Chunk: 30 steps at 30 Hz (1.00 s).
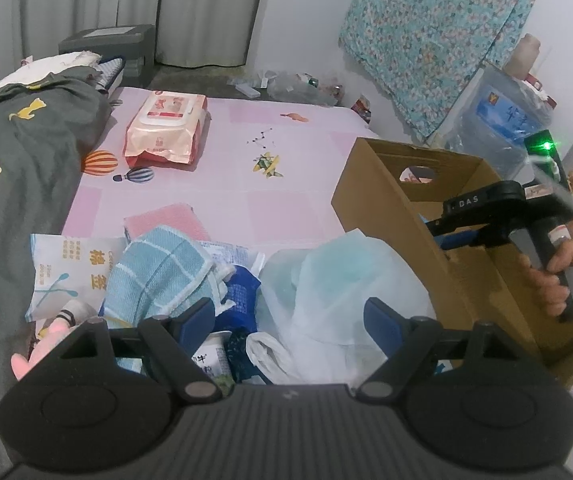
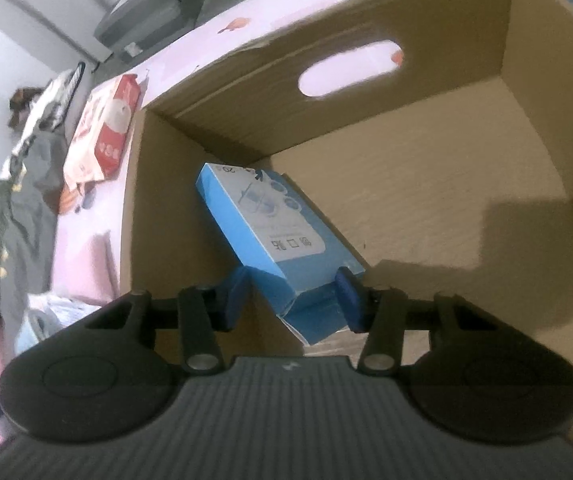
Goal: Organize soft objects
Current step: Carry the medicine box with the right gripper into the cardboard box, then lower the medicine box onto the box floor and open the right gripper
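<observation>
My left gripper (image 1: 290, 314) hangs open over a pile on the pink bed: a light blue checked towel (image 1: 158, 272), a white plastic bag (image 1: 338, 272), a cotton swab packet (image 1: 70, 264) and a folded pink cloth (image 1: 166, 220). Nothing sits between its fingers. An open cardboard box (image 1: 386, 200) stands to the right of the pile. My right gripper (image 2: 292, 296) reaches down into that cardboard box (image 2: 406, 200), and its blue pads press both sides of a blue box (image 2: 270, 224) that leans against the inner left wall. A hand (image 1: 558, 268) holds the right gripper's handle.
A pack of wet wipes (image 1: 166, 128) lies farther up the pink sheet (image 1: 266, 200). A grey duvet (image 1: 14, 168) covers the bed's left side. Floral fabric (image 1: 438, 40) hangs on the wall behind the carton, with clutter (image 1: 498, 116) beside it.
</observation>
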Each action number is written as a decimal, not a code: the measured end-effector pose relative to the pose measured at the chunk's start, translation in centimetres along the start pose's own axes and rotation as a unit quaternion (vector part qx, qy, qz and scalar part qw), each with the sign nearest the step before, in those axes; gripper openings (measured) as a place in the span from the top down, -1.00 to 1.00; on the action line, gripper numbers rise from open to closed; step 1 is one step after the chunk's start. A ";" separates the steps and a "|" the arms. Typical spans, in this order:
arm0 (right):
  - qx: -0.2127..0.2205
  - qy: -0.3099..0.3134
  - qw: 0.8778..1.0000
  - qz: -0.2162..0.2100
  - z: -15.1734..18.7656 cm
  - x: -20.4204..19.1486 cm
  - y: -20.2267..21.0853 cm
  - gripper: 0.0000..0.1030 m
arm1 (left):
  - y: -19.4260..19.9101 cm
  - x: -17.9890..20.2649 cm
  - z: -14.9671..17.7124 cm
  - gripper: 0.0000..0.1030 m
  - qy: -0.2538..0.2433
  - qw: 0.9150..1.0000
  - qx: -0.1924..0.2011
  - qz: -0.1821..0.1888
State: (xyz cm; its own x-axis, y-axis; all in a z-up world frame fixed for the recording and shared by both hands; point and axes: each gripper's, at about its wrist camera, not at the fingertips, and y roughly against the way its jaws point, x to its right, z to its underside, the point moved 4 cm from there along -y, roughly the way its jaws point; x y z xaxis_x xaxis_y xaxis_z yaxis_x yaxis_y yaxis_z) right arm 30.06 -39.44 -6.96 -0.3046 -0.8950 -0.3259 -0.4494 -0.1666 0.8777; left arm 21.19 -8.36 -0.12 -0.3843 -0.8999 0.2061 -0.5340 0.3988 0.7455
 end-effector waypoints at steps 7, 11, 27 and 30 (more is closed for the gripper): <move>0.043 0.074 0.992 0.091 -0.4 0.1 0.9 0.47 | 0.1 -0.3 0.1 -0.61 0.004 1.000 0.000 0.000; 0.040 0.064 0.993 0.093 -0.8 1.3 0.7 0.53 | 0.2 -0.4 0.0 -0.61 0.006 1.000 -0.001 -0.001; -0.040 -0.129 0.985 -0.108 -0.7 5.8 0.3 0.51 | 0.0 0.0 0.1 -0.61 0.003 1.000 -0.002 0.004; -0.023 -0.138 0.988 -0.070 -0.8 7.5 0.7 0.24 | -0.1 0.1 0.0 -0.61 0.002 1.000 -0.002 0.004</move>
State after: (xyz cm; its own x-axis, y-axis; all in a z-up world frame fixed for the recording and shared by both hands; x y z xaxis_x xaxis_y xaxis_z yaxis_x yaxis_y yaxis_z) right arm 28.16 -46.60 -8.44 -0.4627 -0.7158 -0.5230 -0.4673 -0.3045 0.8300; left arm 21.18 -8.44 -0.19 -0.3855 -0.8972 0.2156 -0.5274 0.4060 0.7463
